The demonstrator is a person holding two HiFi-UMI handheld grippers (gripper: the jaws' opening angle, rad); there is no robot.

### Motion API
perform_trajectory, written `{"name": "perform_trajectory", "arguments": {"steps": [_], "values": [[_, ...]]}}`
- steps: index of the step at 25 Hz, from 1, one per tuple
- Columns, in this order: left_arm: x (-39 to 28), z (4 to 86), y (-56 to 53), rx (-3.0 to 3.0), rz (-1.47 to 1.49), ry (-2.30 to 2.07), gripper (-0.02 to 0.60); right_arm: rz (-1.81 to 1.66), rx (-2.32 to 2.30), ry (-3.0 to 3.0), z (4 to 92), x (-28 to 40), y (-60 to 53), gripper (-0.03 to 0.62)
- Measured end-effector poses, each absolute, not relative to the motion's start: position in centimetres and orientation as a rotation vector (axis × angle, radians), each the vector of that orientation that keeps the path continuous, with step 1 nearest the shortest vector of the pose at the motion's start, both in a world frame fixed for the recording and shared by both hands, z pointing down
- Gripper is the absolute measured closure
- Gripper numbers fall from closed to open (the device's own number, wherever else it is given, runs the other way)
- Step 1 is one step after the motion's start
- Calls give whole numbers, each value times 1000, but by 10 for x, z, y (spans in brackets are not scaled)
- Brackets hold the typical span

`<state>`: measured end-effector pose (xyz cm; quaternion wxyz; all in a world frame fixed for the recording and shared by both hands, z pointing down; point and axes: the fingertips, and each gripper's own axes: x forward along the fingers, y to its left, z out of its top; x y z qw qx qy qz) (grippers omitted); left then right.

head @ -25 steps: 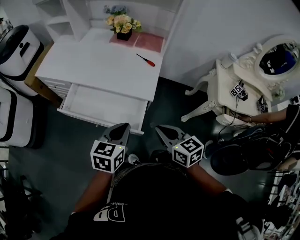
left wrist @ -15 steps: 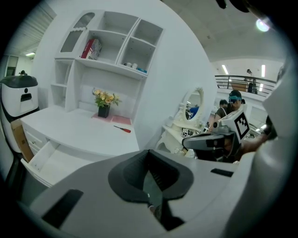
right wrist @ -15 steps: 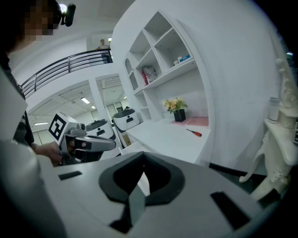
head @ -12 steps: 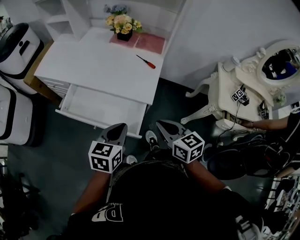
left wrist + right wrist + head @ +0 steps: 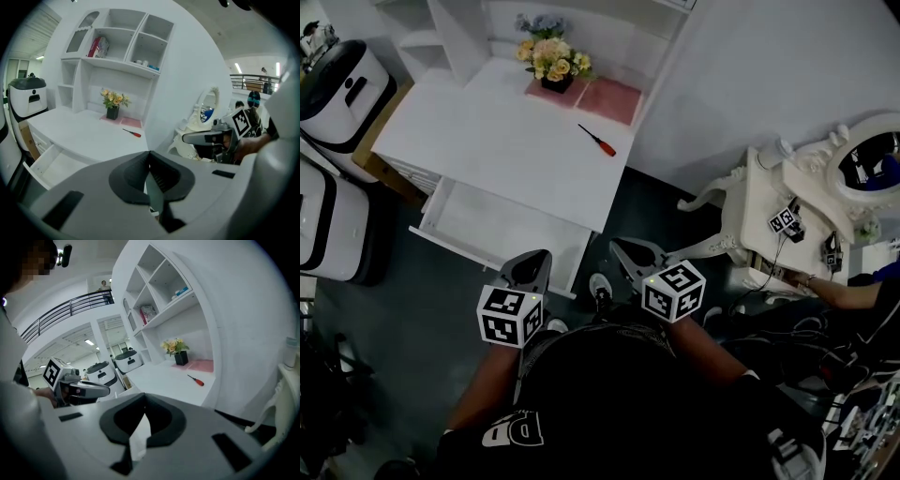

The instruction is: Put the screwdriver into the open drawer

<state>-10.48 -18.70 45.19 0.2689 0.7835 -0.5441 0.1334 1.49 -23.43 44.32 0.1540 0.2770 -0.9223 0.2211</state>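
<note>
The screwdriver (image 5: 597,140), thin with a red handle, lies on the white desk top (image 5: 497,131) near its right edge, just in front of a pink mat. It also shows in the left gripper view (image 5: 132,133) and the right gripper view (image 5: 196,379). The open drawer (image 5: 502,230) sticks out below the desk's front edge, and nothing shows inside it. My left gripper (image 5: 532,264) hangs just short of the drawer's front right corner, jaws together and nothing in them (image 5: 149,154). My right gripper (image 5: 623,253) is over the dark floor to the drawer's right, also shut and holding nothing (image 5: 144,397).
A flower pot (image 5: 555,64) and pink mat (image 5: 614,97) sit at the desk's back, under white shelves (image 5: 126,42). Two white machines (image 5: 337,89) stand at the left. An ornate white vanity with a mirror (image 5: 797,202) stands at the right, a person's arm (image 5: 853,295) beside it.
Both grippers have travelled forward with the person toward the desk. The drawer front now lies closer to the left gripper's tip, and the vanity has slid to the right. Both stay shut.
</note>
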Motion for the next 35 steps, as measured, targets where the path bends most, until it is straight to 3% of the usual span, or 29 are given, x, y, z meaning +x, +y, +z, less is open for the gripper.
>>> {"name": "perform_trajectory", "arguments": {"steps": [35], "values": [[-131,525,-245,1633,380,-1767,566,424,536,-2448,551,8,-443,583]]}}
